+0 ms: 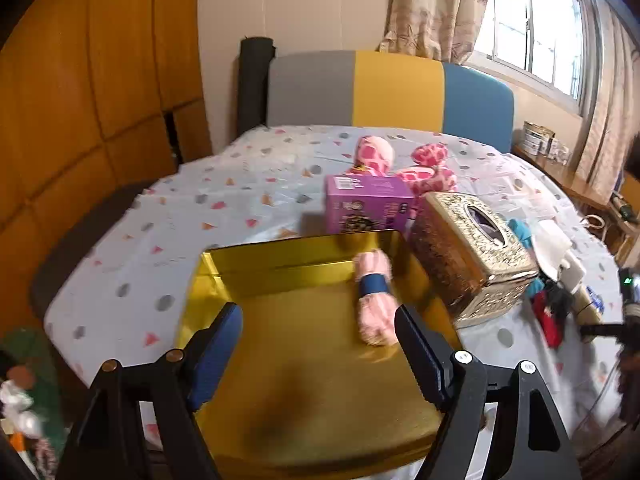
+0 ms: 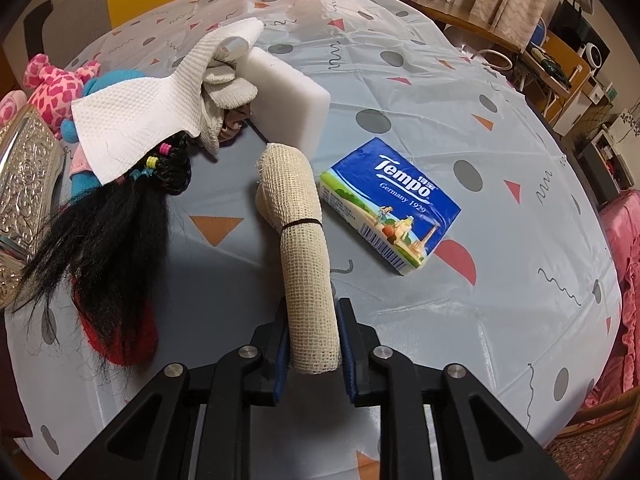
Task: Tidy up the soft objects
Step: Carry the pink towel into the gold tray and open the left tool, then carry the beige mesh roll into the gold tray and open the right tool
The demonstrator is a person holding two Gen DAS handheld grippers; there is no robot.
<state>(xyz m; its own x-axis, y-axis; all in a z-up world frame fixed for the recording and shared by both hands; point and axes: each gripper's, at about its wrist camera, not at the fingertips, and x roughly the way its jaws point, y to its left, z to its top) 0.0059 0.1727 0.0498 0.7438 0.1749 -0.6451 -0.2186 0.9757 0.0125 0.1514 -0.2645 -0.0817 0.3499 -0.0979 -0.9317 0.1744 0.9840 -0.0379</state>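
Observation:
My left gripper (image 1: 318,344) is open and empty above a gold tray (image 1: 248,272). A fluffy pink roll with a blue band (image 1: 374,300) lies in the tray by the right finger. My right gripper (image 2: 312,340) is shut on a rolled beige mesh cloth (image 2: 300,248) tied with a black band, which points away over the table. A blue Tempo tissue pack (image 2: 390,202) lies right of the roll. A white sponge block (image 2: 288,96), a white waffle cloth (image 2: 136,112) and a doll with black hair (image 2: 104,232) lie to the left.
A gold embossed tissue box (image 1: 472,252) stands right of the tray, a purple box (image 1: 368,204) behind it. Pink spotted plush toys (image 1: 400,164) lie further back. The table has a patterned cloth (image 1: 160,208). A chair back (image 1: 392,92) and shelves (image 2: 560,60) stand beyond.

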